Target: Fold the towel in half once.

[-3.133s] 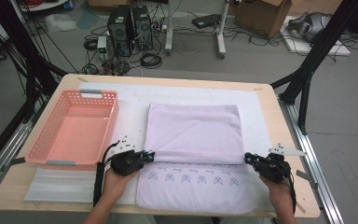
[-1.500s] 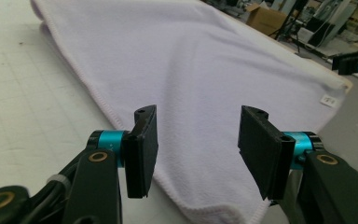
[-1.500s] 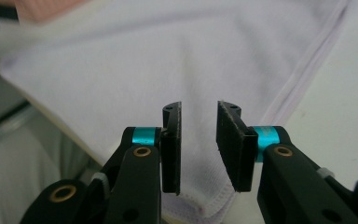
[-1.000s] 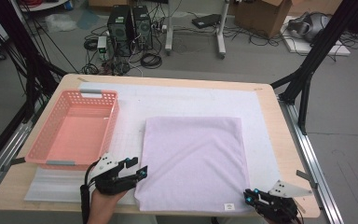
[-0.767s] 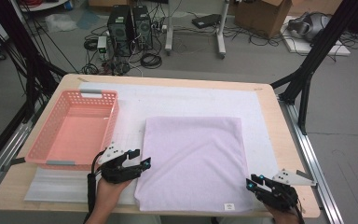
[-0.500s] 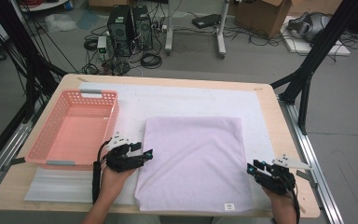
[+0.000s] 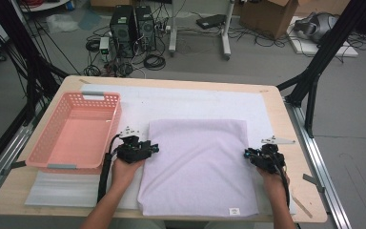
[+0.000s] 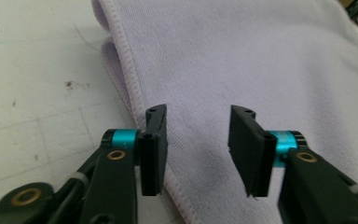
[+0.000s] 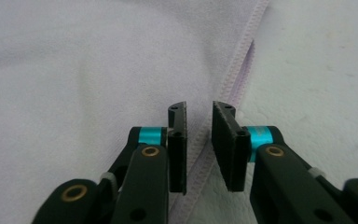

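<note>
the folded lilac towel (image 7: pixel 198 167) lies flat on the tabletop (image 7: pixel 286 114), long axis running away from the person, with the left gripper (image 7: pixel 148 149) released astride its left hem and the right gripper (image 7: pixel 249 153) released, narrowly parted, over its right hem, both equally near.

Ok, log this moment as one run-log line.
left hand-held gripper: open, at towel left edge | right hand-held gripper: open, at right edge | pink basket: empty

Grey floor (image 7: pixel 267 67) — cables, computer towers (image 7: pixel 133 24), boxes
</note>
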